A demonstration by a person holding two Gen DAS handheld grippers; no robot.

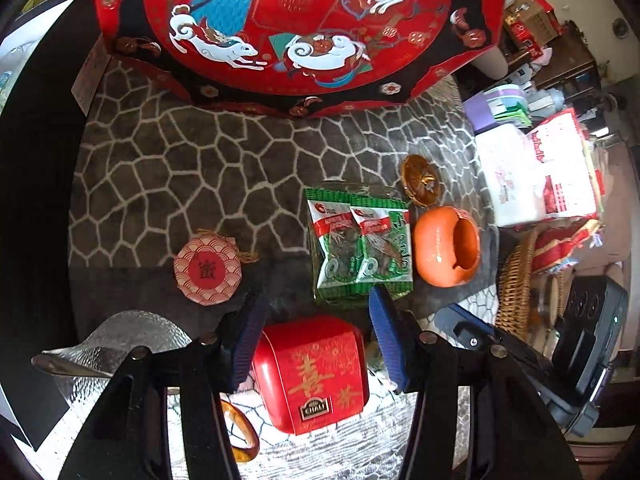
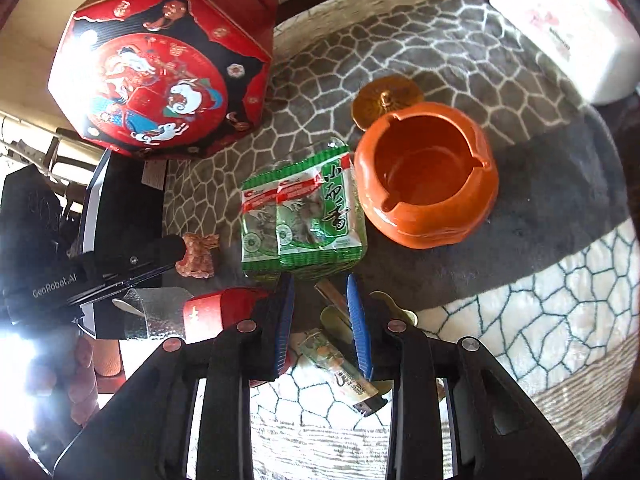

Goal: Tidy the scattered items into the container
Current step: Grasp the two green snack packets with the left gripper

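Your left gripper (image 1: 318, 336) points down at the grey cobble-pattern mat (image 1: 192, 168), its blue fingers (image 1: 386, 320) spread with nothing pinched. The red tin (image 1: 316, 376) stands below the gap between them; whether either pad touches it, you cannot tell. From that tin, the round paper-capped jar (image 1: 208, 274) lies at ten o'clock, the green snack packets (image 1: 360, 244) at twelve, and the orange ashtray (image 1: 446, 246) at one, just beside the packets. The amber lid (image 1: 422, 180) sits at twelve o'clock of the ashtray, close by. The red octagonal box (image 1: 288, 20), lid shut, fills the far edge of the mat at twelve o'clock. An amber ring (image 1: 240, 432) lies at seven o'clock of the tin, partly behind your finger.

Your right gripper (image 2: 320, 320) also points down, its fingers (image 2: 358, 328) parted narrowly and gripping nothing. Below the gap lies a lighter (image 2: 340, 368), not clearly touched. The packets (image 2: 304, 216) sit at twelve o'clock of it, the ashtray (image 2: 426, 176) at one, the box (image 2: 160, 72) at eleven. Your left gripper's body shows at nine o'clock.
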